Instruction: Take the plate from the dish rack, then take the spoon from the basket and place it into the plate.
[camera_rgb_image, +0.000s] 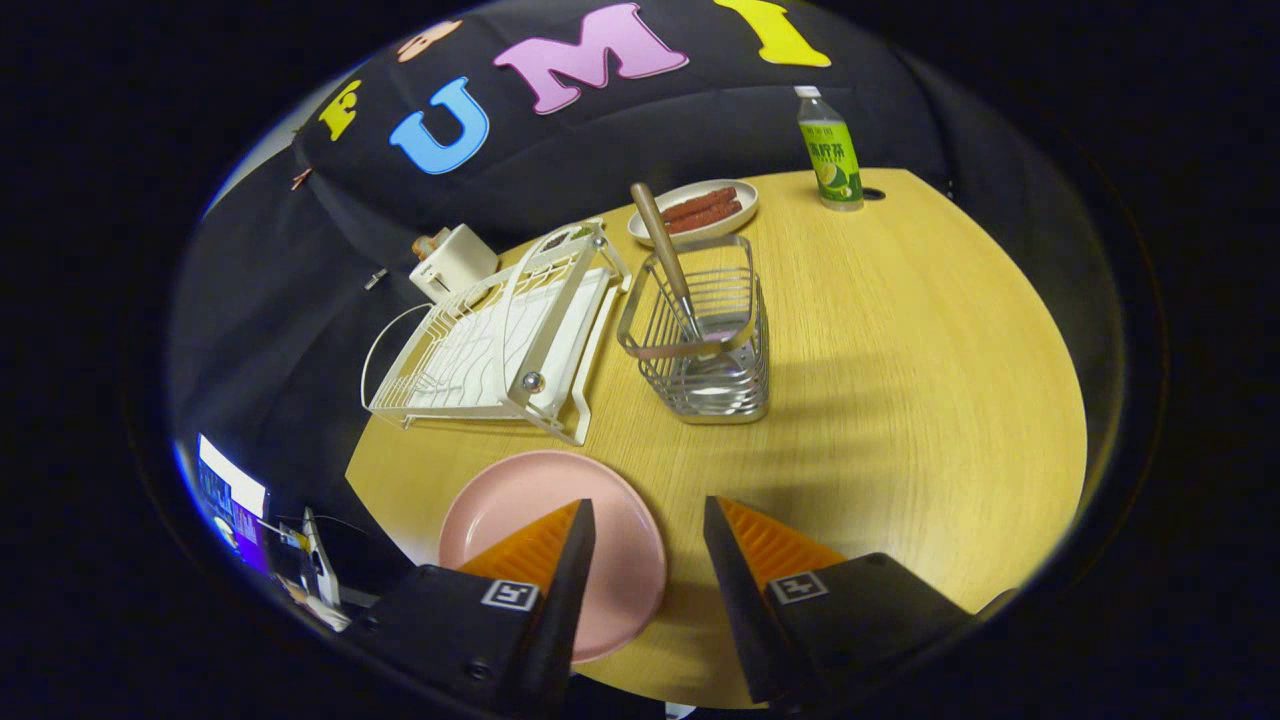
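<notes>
In the gripper view, the gripper (648, 520) is hanging above the near part of the wooden table (900, 400), its two fingers standing parted with a clear gap and nothing held between them. The pink plate (520, 505) is lying flat on the table, out of the white dish rack (500, 340), and one finger is overlapping its near side; whether that finger is touching the plate or only hovering over it is hard to judge from this angle.

The spoon (660, 250) is standing in the wire basket (705, 345), which is sitting at about twelve o'clock from the fingertips, beyond the gap and slightly toward one o'clock. The spoon's long axis is running near upright, its wooden handle leaning toward eleven o'clock above the basket rim, so the handle is probably the part to reach for. The dish rack is lying at about eleven o'clock, just beside the basket.

Counted: one pink plate, one spoon, one basket, one dish rack, one far dish holding sausages (700, 208), and one bottle (830, 150) at about one o'clock.
</notes>
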